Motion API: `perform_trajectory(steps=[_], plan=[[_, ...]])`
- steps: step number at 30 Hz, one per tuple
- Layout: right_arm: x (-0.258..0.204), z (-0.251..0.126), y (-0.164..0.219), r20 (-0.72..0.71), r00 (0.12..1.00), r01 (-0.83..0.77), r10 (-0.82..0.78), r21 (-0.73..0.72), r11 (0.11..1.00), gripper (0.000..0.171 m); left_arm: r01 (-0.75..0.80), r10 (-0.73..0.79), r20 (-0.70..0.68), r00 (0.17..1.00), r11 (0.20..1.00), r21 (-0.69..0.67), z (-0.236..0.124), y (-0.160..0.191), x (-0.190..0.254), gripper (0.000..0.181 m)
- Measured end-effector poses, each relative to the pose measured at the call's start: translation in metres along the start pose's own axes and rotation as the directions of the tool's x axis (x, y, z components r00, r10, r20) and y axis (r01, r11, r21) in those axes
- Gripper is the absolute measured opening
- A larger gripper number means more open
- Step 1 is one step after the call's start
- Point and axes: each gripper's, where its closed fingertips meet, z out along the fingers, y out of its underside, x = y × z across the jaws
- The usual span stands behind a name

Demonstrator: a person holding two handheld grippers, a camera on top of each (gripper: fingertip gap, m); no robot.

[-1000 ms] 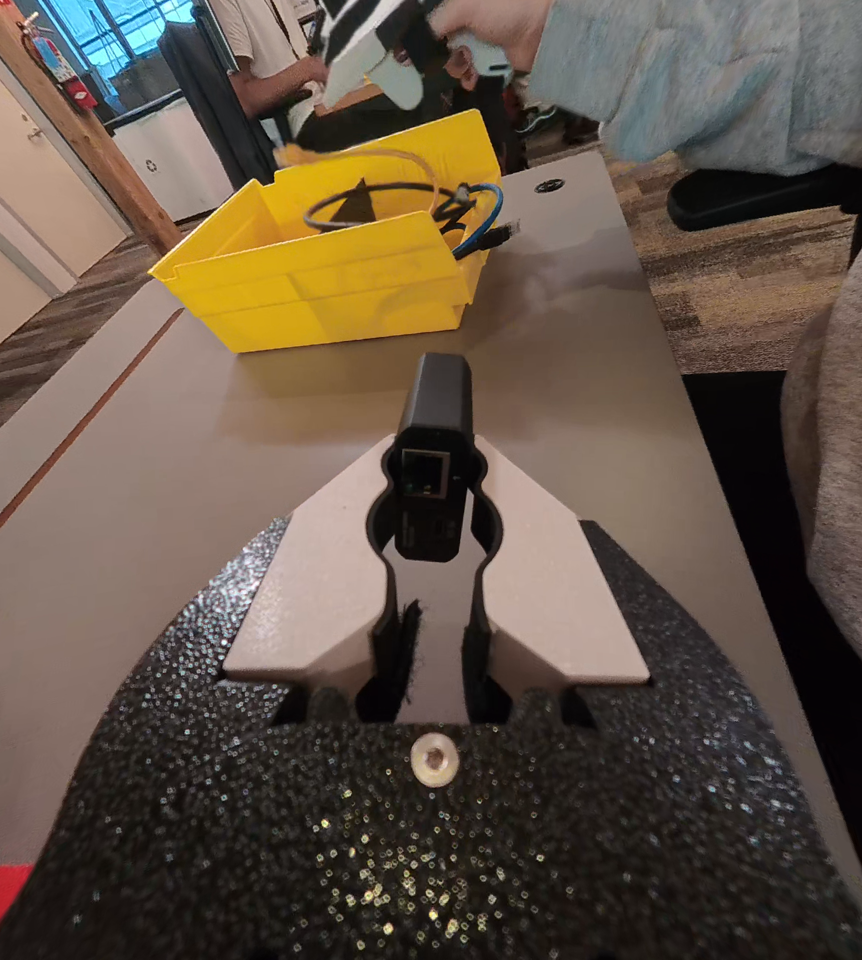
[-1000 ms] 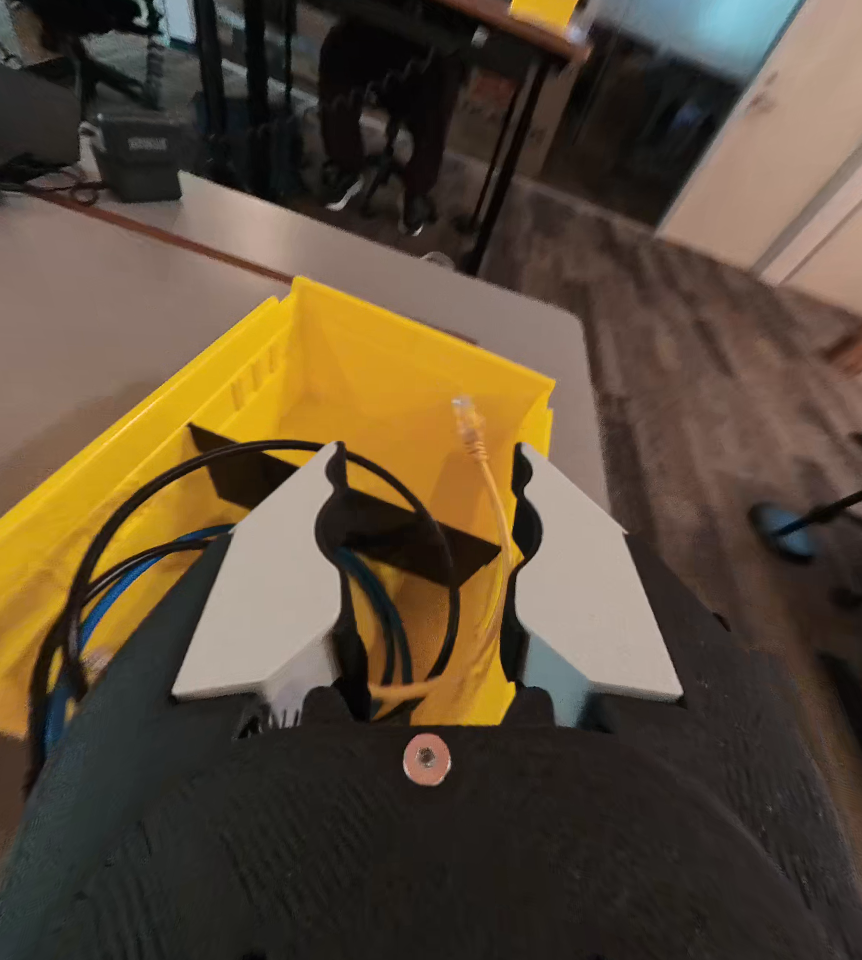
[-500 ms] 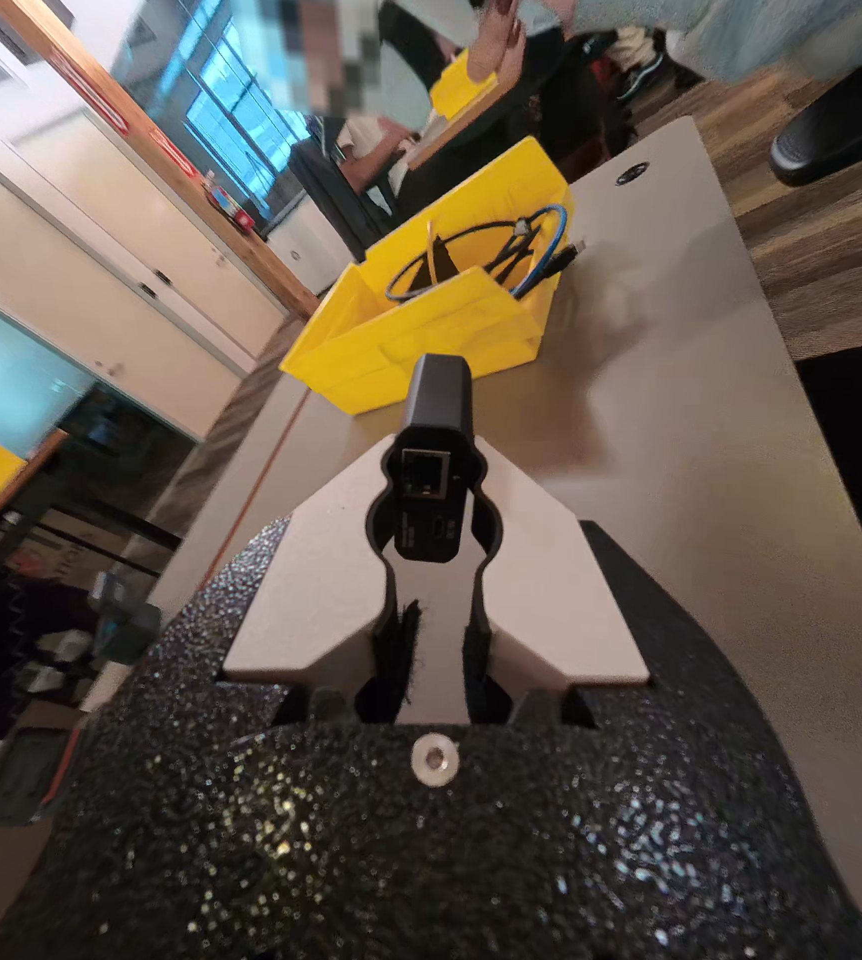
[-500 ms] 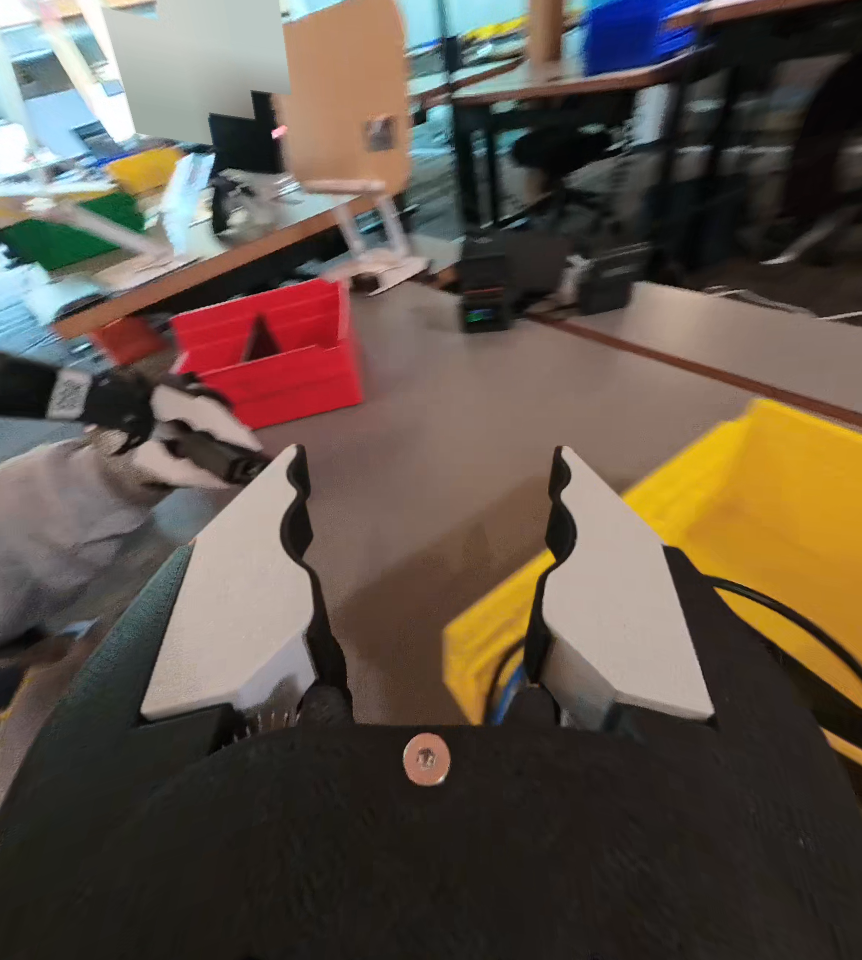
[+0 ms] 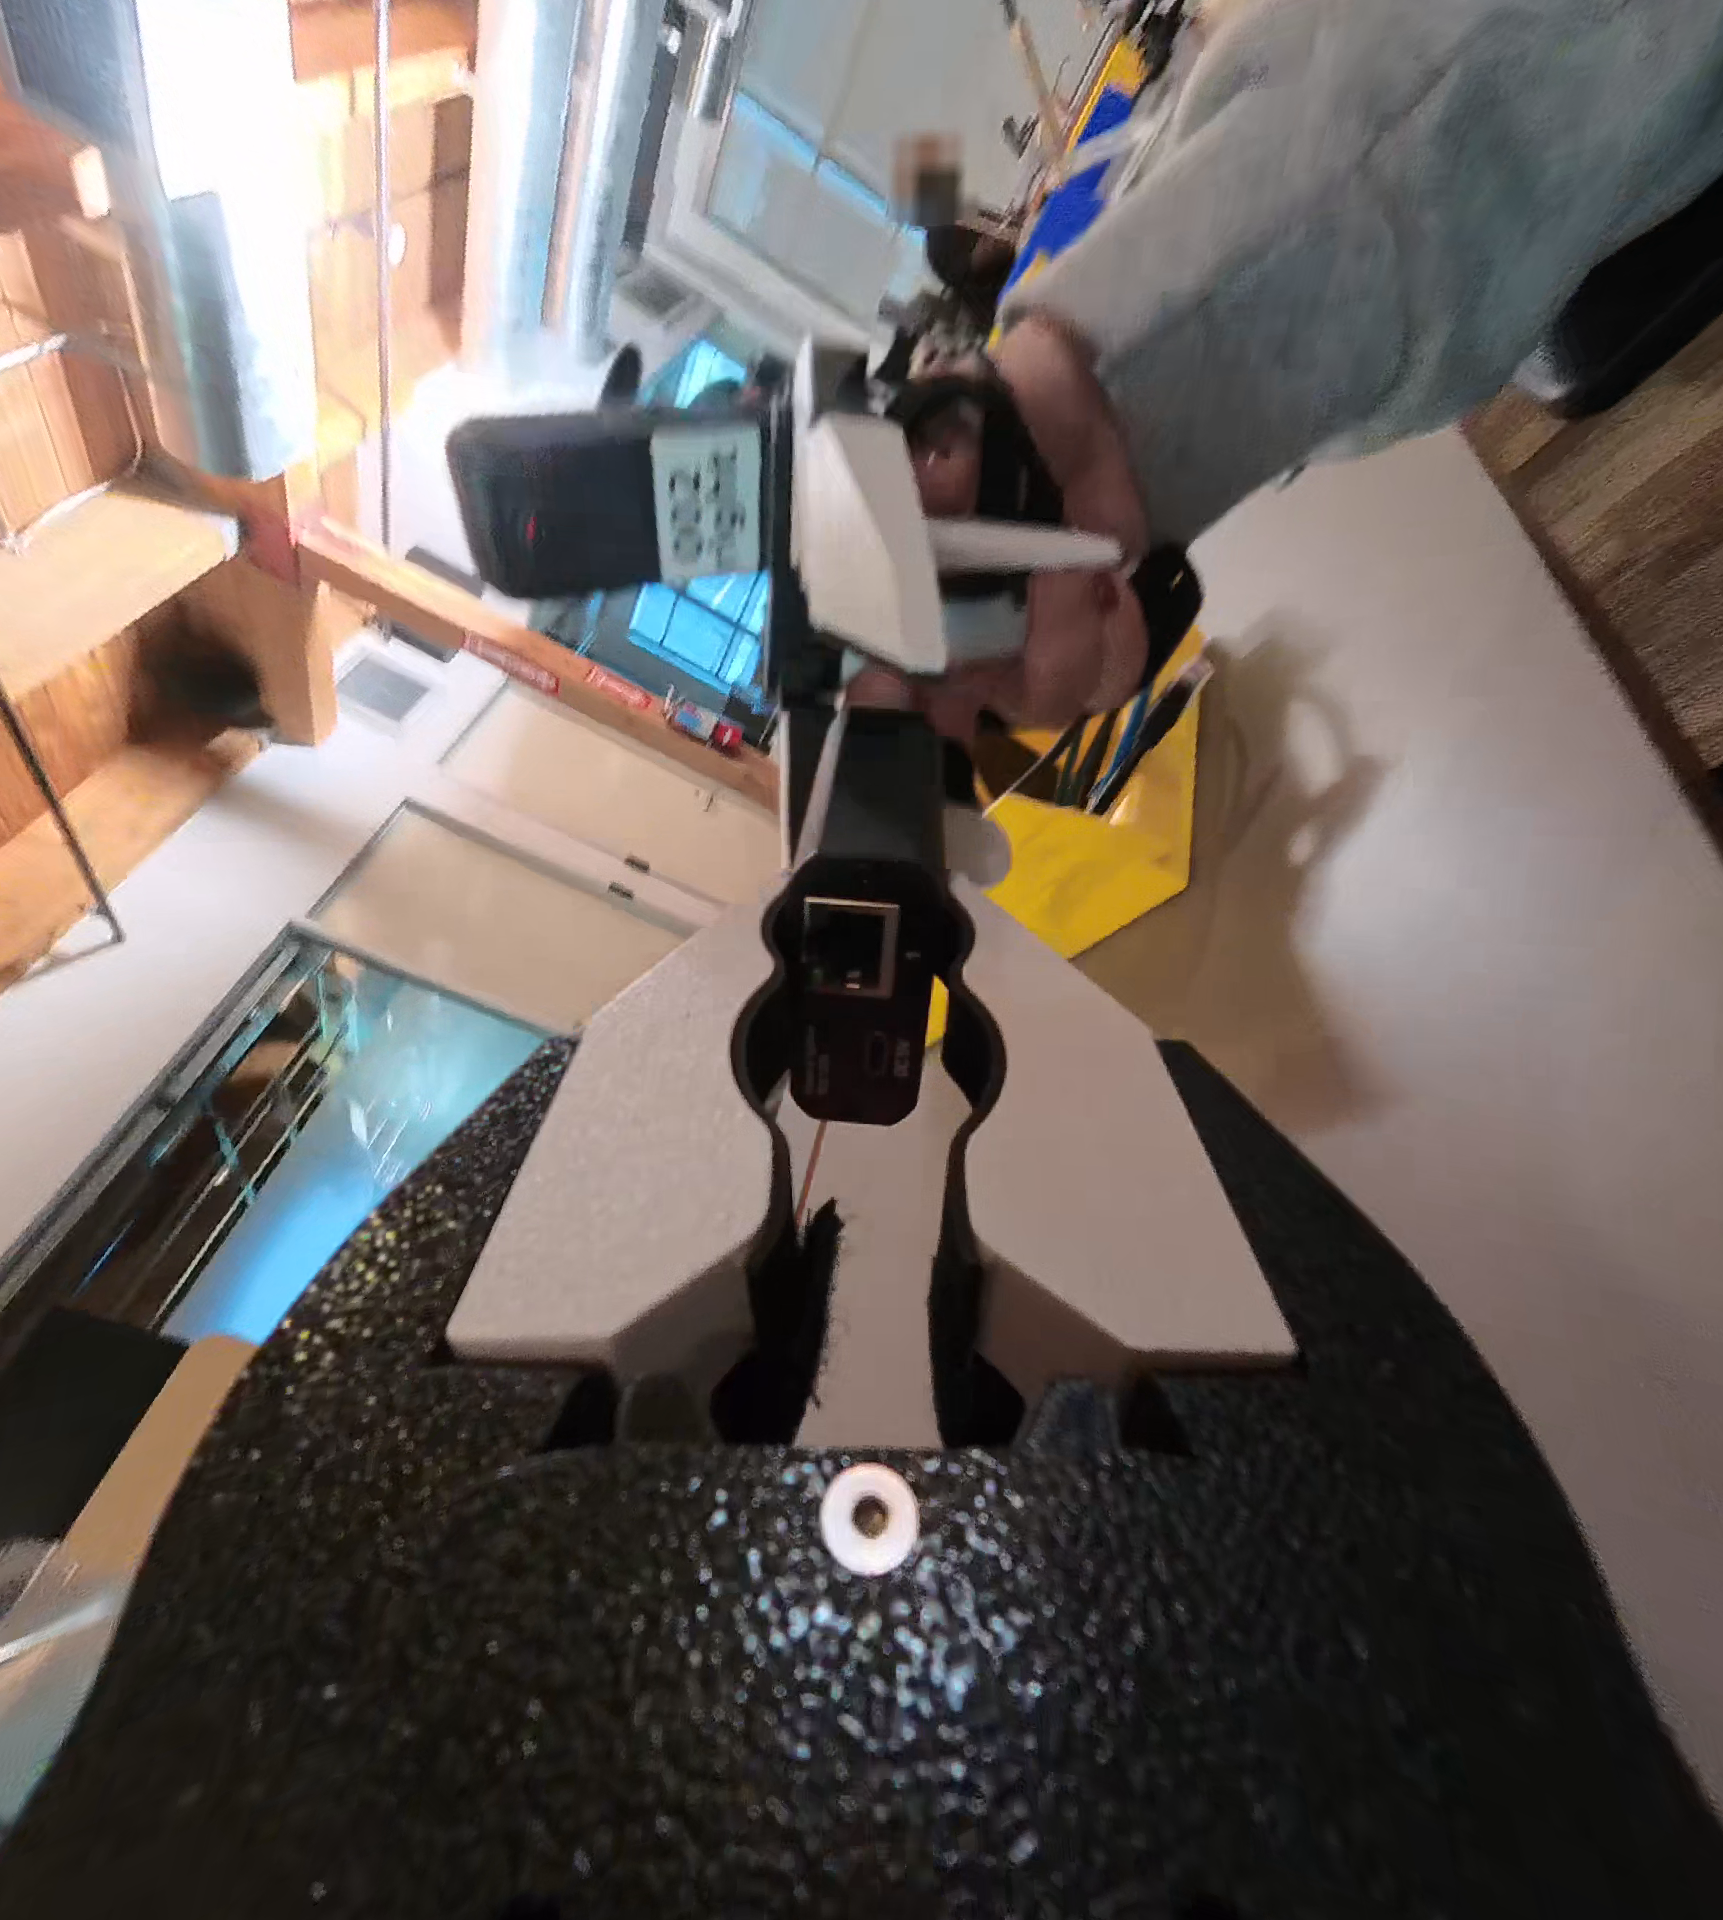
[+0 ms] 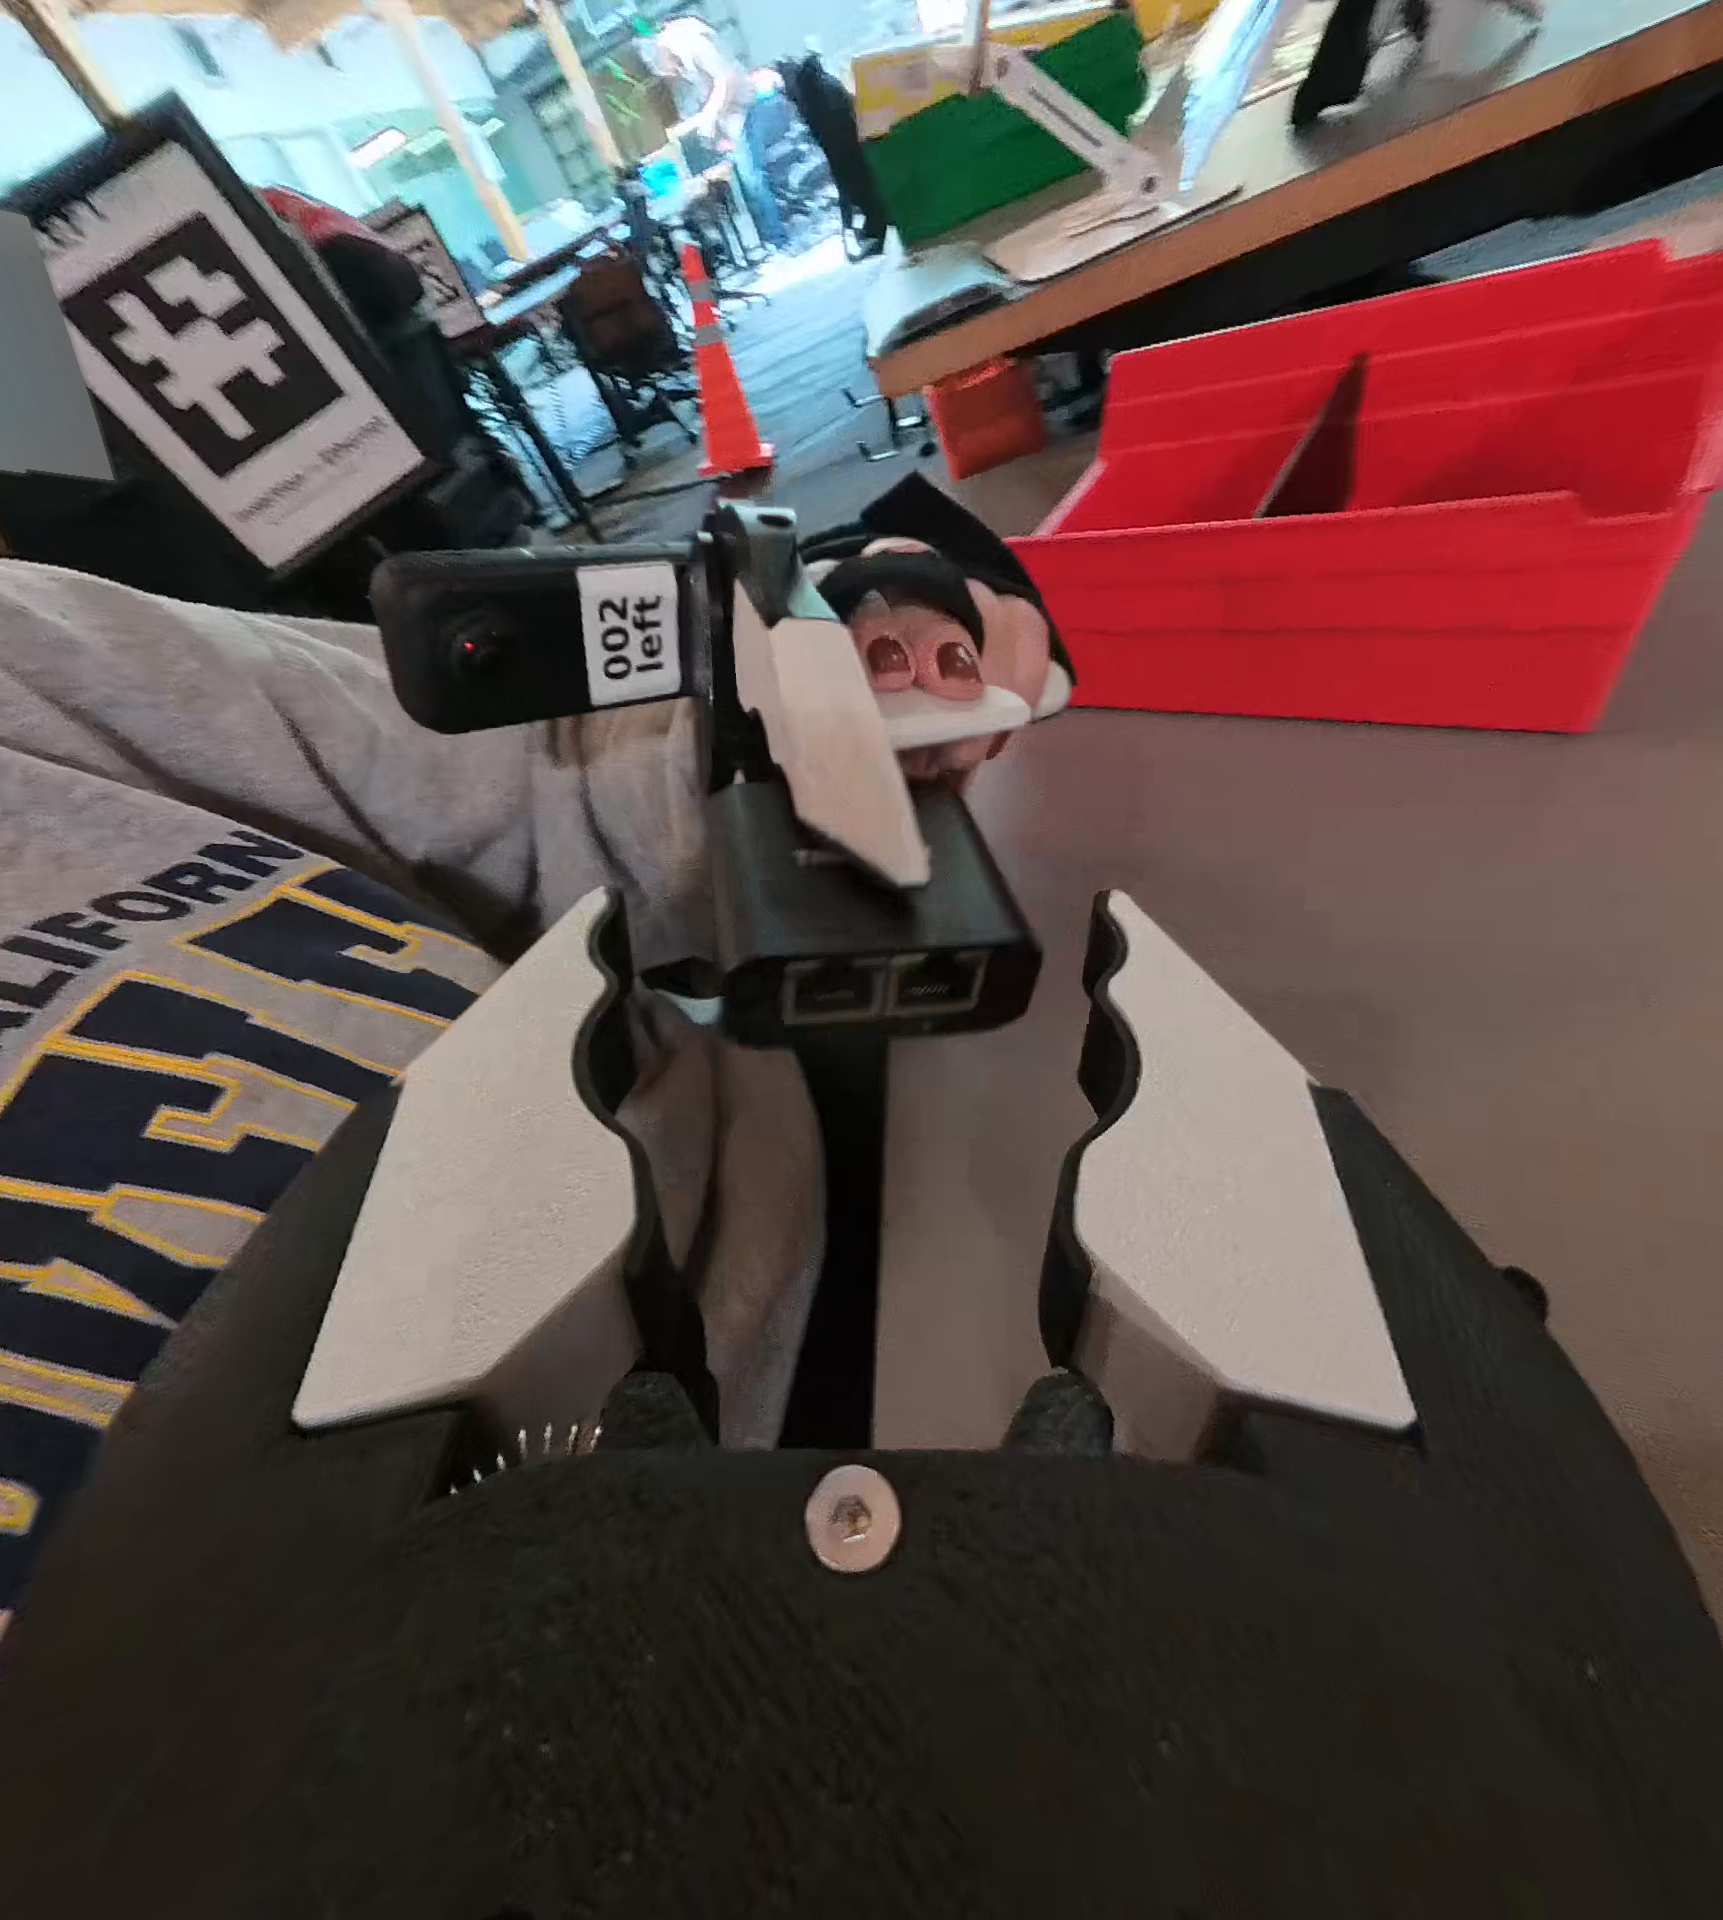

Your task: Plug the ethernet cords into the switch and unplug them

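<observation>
Black and boxy, the switch (image 5: 859, 997) is sitting clamped between the white fingers (image 5: 628, 1143) of the left claw (image 5: 862, 1023), lifted clear of the grey table (image 5: 1459, 1039); its near end is showing a single port facing the left wrist camera. In the right wrist view the same switch (image 6: 867, 935) is hanging at about 12 o'clock from the right claw (image 6: 857, 1060), whose jaws are standing wide with nothing between them. The switch's far end there is presenting two side-by-side ports toward that claw, and neither is holding a plug. The left claw (image 6: 836, 790) is appearing in this view from the front, one white finger lying across the top of the switch, with a hand (image 6: 940, 665) wrapped around its handle and a camera (image 6: 524, 644) with a white label jutting toward 9 o'clock.

A red bin (image 6: 1408, 540) with a black divider is resting on the table at 2 o'clock in the right wrist view. In the strongly tilted left wrist view, a yellow bin (image 5: 1096, 852) is lying on the table at roughly 1 o'clock beyond the switch, with blue and black ethernet cords (image 5: 1111, 743) poking out of it. The right claw (image 5: 872, 561) is looming blurred at 12 o'clock, gripped by a hand (image 5: 1065, 520) in a pale blue sleeve (image 5: 1356, 260).
</observation>
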Motion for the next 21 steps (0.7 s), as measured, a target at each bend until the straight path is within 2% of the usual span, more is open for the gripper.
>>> perform_trajectory(steps=[3,6,13,18,21], plan=[[-0.009,0.008,0.004,0.084,0.996,-0.032,0.032,0.006,0.999,0.083,-0.006,0.007,-0.025,1.0,0.999,0.039,0.001,-0.013,0.005,0.021],[-0.016,0.009,0.003,0.14,0.99,-0.028,0.024,0.028,0.999,0.065,-0.026,0.026,-0.006,1.0,0.999,0.033,0.002,-0.015,0.003,0.021],[-0.012,0.009,0.003,0.081,0.994,0.07,-0.072,0.031,0.997,0.063,-0.046,0.045,0.015,0.999,0.999,0.029,0.003,-0.011,0.004,0.022],[0.001,0.002,0.001,-0.009,0.991,0.133,-0.133,0.027,0.991,0.063,-0.026,0.027,0.164,0.986,1.0,-0.011,0.0,0.001,-0.017,0.062],[0.015,-0.015,-0.009,-0.105,0.982,0.167,-0.16,0.063,0.984,0.064,0.022,-0.009,0.287,0.958,0.999,-0.042,-0.01,0.021,-0.035,0.072]])
